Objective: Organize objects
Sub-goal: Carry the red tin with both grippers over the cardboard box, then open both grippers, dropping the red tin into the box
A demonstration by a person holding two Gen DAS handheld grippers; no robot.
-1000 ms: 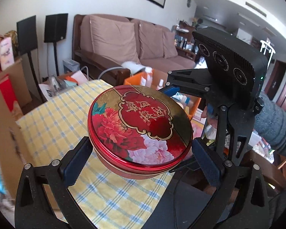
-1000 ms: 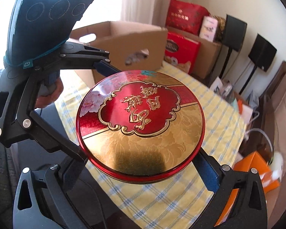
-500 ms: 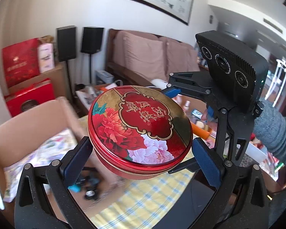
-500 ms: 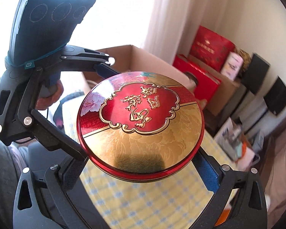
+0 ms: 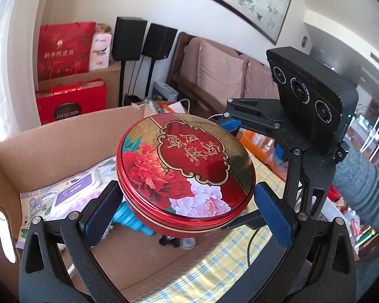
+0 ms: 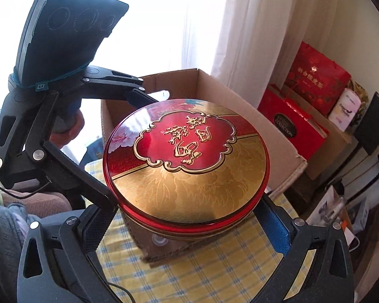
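Left tongs [image 5: 187, 202] spread wide, clamped on opposite sides of round red tin [image 5: 184, 169]. Right tongs [image 6: 187, 221] likewise wide, gripping same tin [image 6: 187, 156] from other side. Tin at frame centre in both views, lid up, slightly tilted, held in the air above open cardboard box [image 5: 50, 136]. Inside box at lower left of left view: purple wipes pack [image 5: 75, 189], blue item partly hidden under tin. Box [image 6: 278, 136] sitting on yellow checked counter [image 6: 202, 272]. Red gift bags [image 6: 315, 80] at upper right.

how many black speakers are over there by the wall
2: both black speakers stand side by side on stands against the wall, left speaker beside the red gift bag, right speaker next to the sofa. Others may be hidden.
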